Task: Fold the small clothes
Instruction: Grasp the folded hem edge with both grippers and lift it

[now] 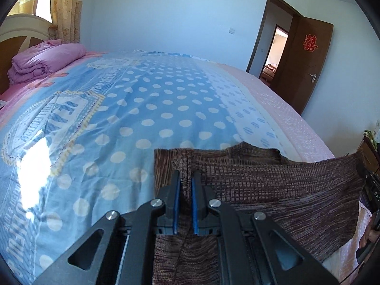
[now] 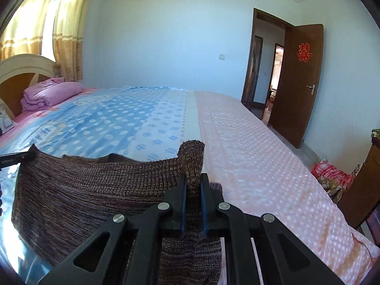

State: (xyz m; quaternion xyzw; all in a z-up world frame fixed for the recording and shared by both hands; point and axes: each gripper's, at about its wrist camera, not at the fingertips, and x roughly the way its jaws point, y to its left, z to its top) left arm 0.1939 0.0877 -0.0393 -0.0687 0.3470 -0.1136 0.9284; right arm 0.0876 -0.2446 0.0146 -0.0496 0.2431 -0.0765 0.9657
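Two tools, one garment, and both have a bite of it. The left tool (image 1: 186, 178) has its blue-lined fingers nearly together, clamped on a bunched fold of the brown knit garment (image 1: 273, 185); the cloth runs up between the pads and pokes out above the tips. The right tool (image 2: 193, 180) is pinched just as tight on the other end of the same garment (image 2: 95, 190), a rolled tab of knit standing up above its fingertips.

Between the two grips the garment hangs stretched like a banner, its top edge sagging a little in the middle, the rest draping down below each tool. It is raised above the near edge of the bed (image 1: 142, 109), with the blue polka-dot cover showing past it in the left view and the pink dotted strip (image 2: 261, 161) past it in the right view.

At the far right of the left view, part of a hand (image 1: 368, 235) shows on the other tool's handle.

Count: two tools, one knit garment, one bed, one folded pink quilt (image 1: 45, 61) up by the headboard, one open brown door (image 2: 299, 80).
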